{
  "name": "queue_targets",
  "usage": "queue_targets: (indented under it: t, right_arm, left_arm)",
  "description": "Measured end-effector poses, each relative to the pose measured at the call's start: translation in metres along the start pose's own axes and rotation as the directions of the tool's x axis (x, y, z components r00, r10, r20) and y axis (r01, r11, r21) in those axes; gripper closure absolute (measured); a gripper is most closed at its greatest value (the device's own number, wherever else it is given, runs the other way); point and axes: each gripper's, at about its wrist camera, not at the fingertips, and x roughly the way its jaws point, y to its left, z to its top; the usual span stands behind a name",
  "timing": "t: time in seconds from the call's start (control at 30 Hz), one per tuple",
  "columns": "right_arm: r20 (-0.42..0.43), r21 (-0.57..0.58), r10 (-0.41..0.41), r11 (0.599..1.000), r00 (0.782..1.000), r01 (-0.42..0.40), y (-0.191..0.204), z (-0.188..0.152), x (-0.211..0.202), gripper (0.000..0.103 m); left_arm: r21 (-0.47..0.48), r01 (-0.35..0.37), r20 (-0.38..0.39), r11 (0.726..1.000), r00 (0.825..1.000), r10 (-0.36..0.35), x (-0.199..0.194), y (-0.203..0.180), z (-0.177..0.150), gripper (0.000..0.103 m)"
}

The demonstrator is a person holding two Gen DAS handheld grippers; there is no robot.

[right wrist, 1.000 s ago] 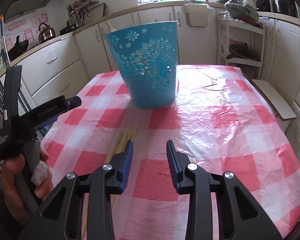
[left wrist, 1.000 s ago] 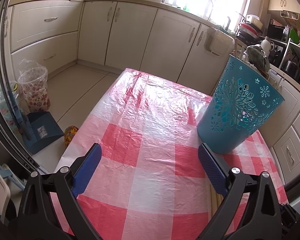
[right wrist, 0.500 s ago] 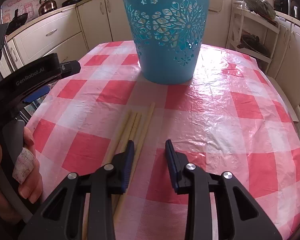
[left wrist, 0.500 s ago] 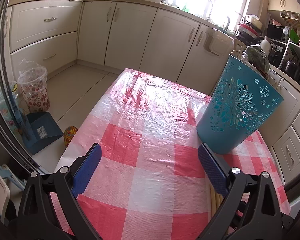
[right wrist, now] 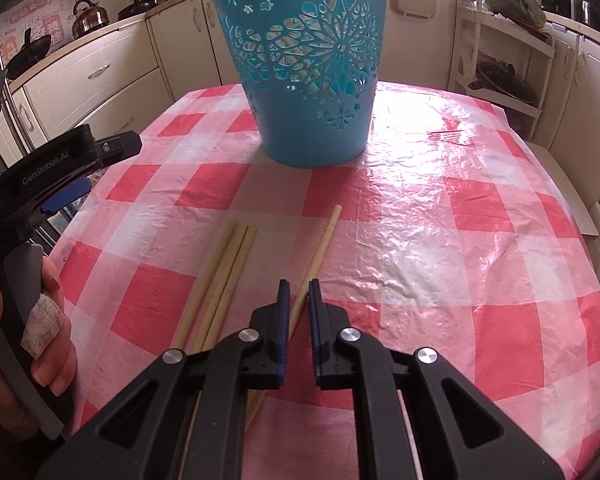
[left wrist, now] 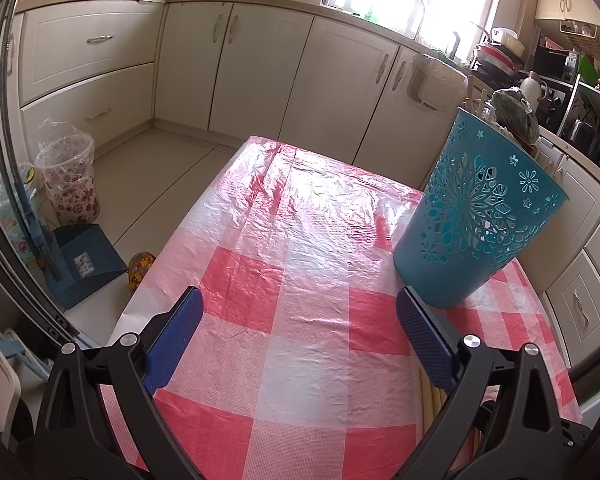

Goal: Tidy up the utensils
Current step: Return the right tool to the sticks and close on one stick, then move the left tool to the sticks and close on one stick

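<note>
A teal cut-out basket (right wrist: 304, 64) stands upright on the red-and-white checked tablecloth (right wrist: 440, 220); it also shows at the right of the left wrist view (left wrist: 476, 216). Three bamboo chopsticks (right wrist: 220, 280) lie side by side in front of it. A fourth chopstick (right wrist: 320, 248) lies apart to their right and runs between the fingers of my right gripper (right wrist: 298, 300), whose jaws are nearly closed around it, with a small gap still showing. My left gripper (left wrist: 300, 320) is open and empty above the cloth; its body shows in the right wrist view (right wrist: 60, 160).
Cream kitchen cabinets (left wrist: 260, 64) line the walls. On the floor to the left stand a floral bin (left wrist: 68, 184) and a blue dustpan (left wrist: 84, 264). A white shelf rack (right wrist: 504, 68) stands past the table's far right corner.
My right gripper dropped toward the table and moved over the chopsticks. Its jaws narrowed around one chopstick, now lying apart from the others. The left gripper barely moved.
</note>
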Motion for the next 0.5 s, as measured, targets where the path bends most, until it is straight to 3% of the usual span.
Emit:
queue_targets:
  t: [0.2, 0.5]
  right_arm:
    - [-0.007, 0.038, 0.039, 0.999, 0.999, -0.038, -0.009, -0.001, -0.004, 0.096]
    - [-0.018, 0.065, 0.029, 0.997, 0.999, -0.028, -0.021, -0.004, -0.009, 0.097]
  left_arm:
    - [-0.001, 0.001, 0.001, 1.000, 1.000, -0.001, 0.000, 0.000, 0.000, 0.010]
    - [-0.001, 0.001, 0.000, 1.000, 1.000, -0.001, 0.001, 0.000, -0.001, 0.010]
